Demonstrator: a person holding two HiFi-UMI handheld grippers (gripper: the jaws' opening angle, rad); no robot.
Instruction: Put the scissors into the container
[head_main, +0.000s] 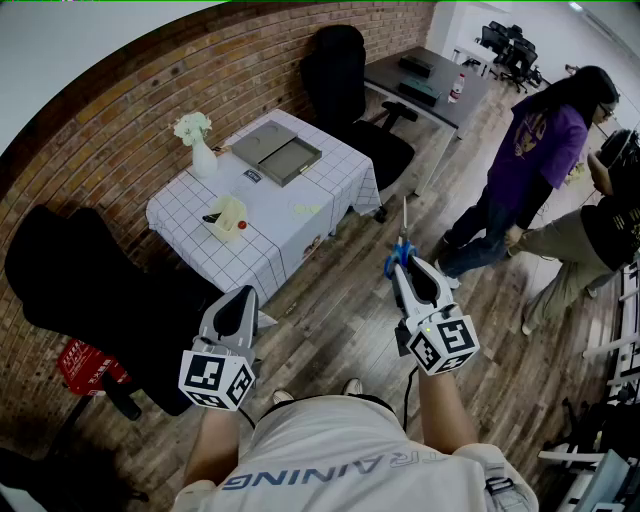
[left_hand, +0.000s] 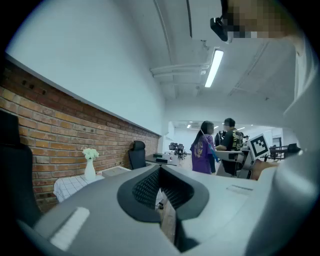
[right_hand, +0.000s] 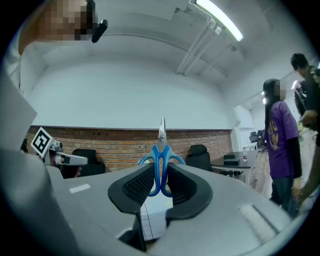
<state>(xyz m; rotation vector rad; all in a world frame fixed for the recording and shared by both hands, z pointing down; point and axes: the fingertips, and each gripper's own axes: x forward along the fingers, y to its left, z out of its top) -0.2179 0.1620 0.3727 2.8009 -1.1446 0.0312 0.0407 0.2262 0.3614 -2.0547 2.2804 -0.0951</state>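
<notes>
Blue-handled scissors (head_main: 402, 250) stand with their blades pointing up and away from me, over the wooden floor. My right gripper (head_main: 409, 270) is shut on their handles; in the right gripper view the scissors (right_hand: 161, 150) sit upright between the two pads (right_hand: 141, 183). The pale yellow container (head_main: 228, 217) stands on the checked tablecloth of the small table (head_main: 290, 228), ahead and to the left of both grippers. My left gripper (head_main: 238, 300) hangs near the table's front corner, shut with nothing in it, and its jaws (left_hand: 161, 187) meet.
On the table are a white vase with flowers (head_main: 202, 150) and a grey flat box (head_main: 277, 151). Black office chairs stand behind the table (head_main: 340, 75) and at its left (head_main: 70, 270). Two people (head_main: 530, 165) stand at the right beside a dark desk (head_main: 425, 85).
</notes>
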